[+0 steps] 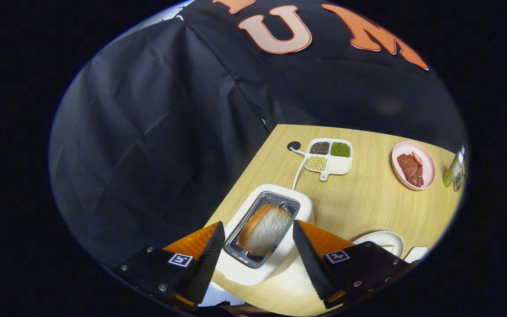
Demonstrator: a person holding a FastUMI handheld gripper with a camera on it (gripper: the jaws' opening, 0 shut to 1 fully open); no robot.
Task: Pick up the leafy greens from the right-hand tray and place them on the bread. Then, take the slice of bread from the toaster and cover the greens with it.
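Your bread [264,230] stands on edge in the slot of the toaster [266,233], its rounded crust poking up above the metal rim and its pale crumb face turned toward you. The toaster sits near the worktop [368,198] corner closest to the black cloth wall, and its white cord [299,167] runs away from it to a round dark grommet [293,145] in the wood. Your gripper [259,246] hangs above the toaster with its fingers [211,257] spread wide apart, one on each side of the toaster, and the bread shows in the gap between them; neither finger touches the slice. Beyond the toaster, just past the cord, lies a white divided dish [329,158] with a small handle: dark brown grains, green grains and pale yellow beans fill three of its compartments, and the fourth is bare. Further off to the right sits a pink plate [413,165] carrying red slices that look like meat, though at this range you can't be sure. Beside that plate, at the far edge of the worktop, stands a greenish bottle [454,167]. Close to your right finger the rim of a white plate [383,240] peeks out from behind it; what it holds is hidden.
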